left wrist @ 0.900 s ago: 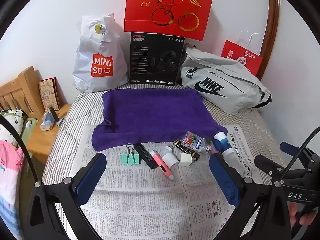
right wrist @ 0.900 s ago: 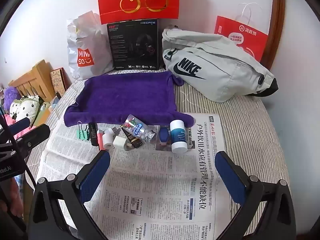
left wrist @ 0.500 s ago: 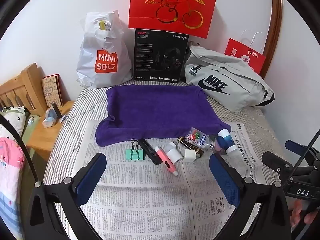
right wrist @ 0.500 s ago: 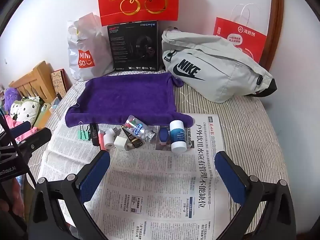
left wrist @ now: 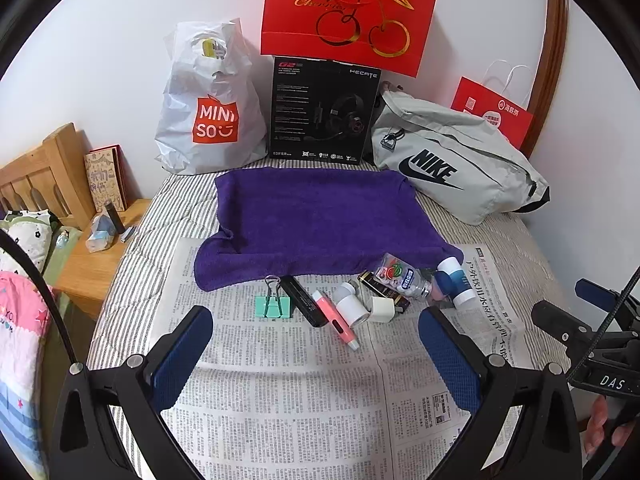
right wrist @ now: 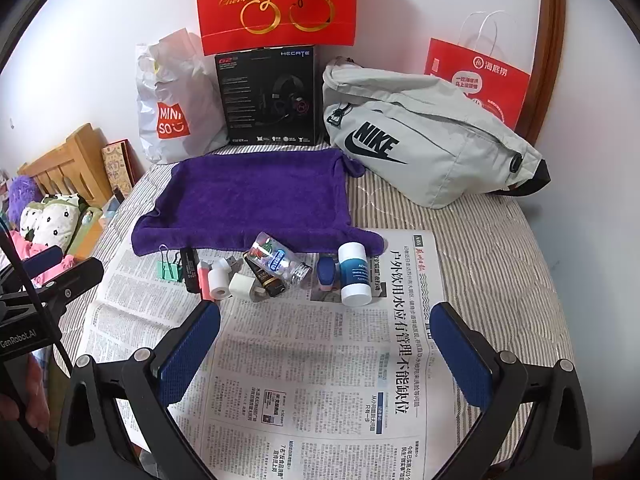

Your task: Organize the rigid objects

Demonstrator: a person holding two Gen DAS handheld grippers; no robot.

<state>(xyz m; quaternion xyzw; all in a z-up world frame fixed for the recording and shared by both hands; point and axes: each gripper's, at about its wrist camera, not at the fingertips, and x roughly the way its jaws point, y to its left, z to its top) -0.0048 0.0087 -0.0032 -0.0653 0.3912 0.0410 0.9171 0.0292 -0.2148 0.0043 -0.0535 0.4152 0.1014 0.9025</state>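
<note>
Both tongs, the left tongs [left wrist: 316,354] and the right tongs [right wrist: 326,350], hang released and empty over the newspaper [right wrist: 320,380], the row of small objects [right wrist: 264,270] lying crosswise at frame centre ahead, below the purple towel [right wrist: 256,200]; neither looks clearly nearer.

Bed [left wrist: 132,248]: carries newspaper [left wrist: 280,380] in front, towel [left wrist: 320,220] behind it, overlapping its far edge.
Row on newspaper, left to right: clip [left wrist: 274,305], stick [left wrist: 305,306], pen [left wrist: 338,326], roll [left wrist: 352,309], plug [left wrist: 382,309], bottle [left wrist: 402,276], jar [left wrist: 456,282].
Behind towel, left to right: plastic bag [left wrist: 208,120], box [left wrist: 324,114], sling bag [left wrist: 452,164].
On box: gift bag [left wrist: 348,12].
Left of bed: nightstand [left wrist: 86,268].
</note>
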